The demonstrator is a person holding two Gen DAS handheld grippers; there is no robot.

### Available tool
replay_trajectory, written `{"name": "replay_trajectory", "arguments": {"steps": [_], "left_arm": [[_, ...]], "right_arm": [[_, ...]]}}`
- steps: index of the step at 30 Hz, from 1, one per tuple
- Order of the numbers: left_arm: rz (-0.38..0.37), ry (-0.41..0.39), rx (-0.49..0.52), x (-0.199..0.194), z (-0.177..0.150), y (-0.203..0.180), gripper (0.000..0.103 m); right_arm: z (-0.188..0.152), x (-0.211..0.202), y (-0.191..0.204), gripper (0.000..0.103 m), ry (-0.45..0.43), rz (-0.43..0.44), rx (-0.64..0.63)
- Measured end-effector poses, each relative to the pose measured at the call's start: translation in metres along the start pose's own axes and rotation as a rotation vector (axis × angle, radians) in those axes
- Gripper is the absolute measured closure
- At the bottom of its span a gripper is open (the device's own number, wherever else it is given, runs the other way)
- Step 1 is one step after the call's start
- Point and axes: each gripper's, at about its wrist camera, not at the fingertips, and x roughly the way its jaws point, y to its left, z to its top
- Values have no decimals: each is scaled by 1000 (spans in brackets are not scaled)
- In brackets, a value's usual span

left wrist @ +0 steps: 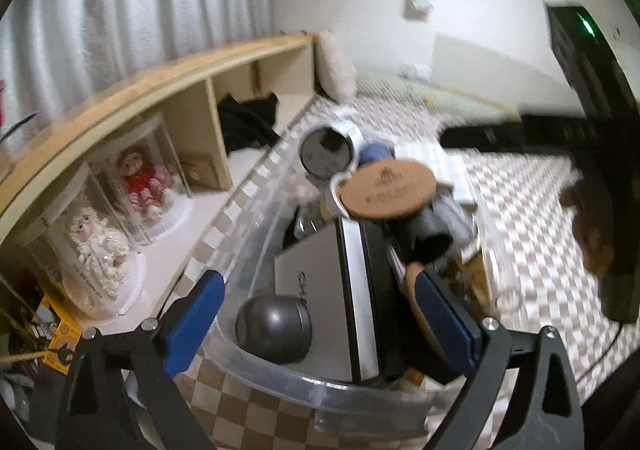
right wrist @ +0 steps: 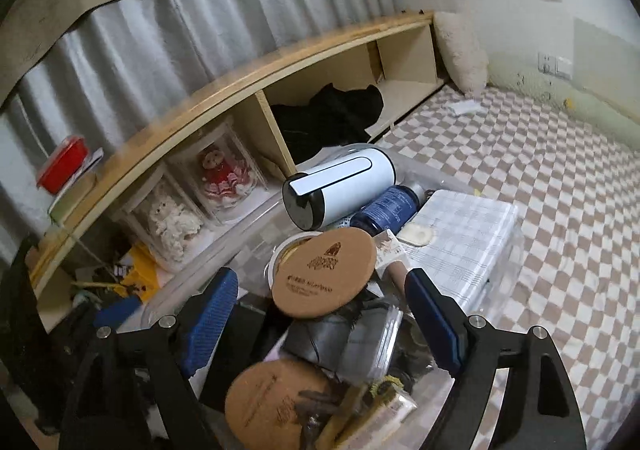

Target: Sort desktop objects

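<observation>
A clear plastic bin (left wrist: 256, 226) on the checkered cloth holds many desktop objects. In the left wrist view it holds a grey ball-shaped gadget (left wrist: 274, 328), a silver and black flat device (left wrist: 352, 290), a cork coaster (left wrist: 390, 188) and a white cylinder (left wrist: 330, 152). My left gripper (left wrist: 316, 314) is open and empty above the bin's near end. In the right wrist view I see the white cylinder (right wrist: 340, 186), a blue bottle (right wrist: 386, 210), a cork coaster (right wrist: 324, 278), a second cork coaster (right wrist: 272, 402) and a folded checked cloth (right wrist: 460, 242). My right gripper (right wrist: 320, 314) is open and empty above the coasters.
A wooden shelf (right wrist: 248, 86) runs along the left, with two dolls in clear cases (right wrist: 218, 178), a black garment (right wrist: 332, 114) and a red container (right wrist: 62, 164) on top. The checkered cloth (right wrist: 560, 210) spreads to the right. A dark device (left wrist: 592, 90) hangs at the left view's right edge.
</observation>
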Motion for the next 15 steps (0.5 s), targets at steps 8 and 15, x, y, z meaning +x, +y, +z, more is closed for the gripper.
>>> {"name": "replay_trajectory", "arguments": {"steps": [8,15], "left_arm": [[9,-39,-54,-11,6,-2,0],[27,-51,-92,-20,6,-5,0]], "right_arm": [[-15,-21,-3,0,-54,-58,-87],[-33,-46,-16,0,-57,-62,-112]]}}
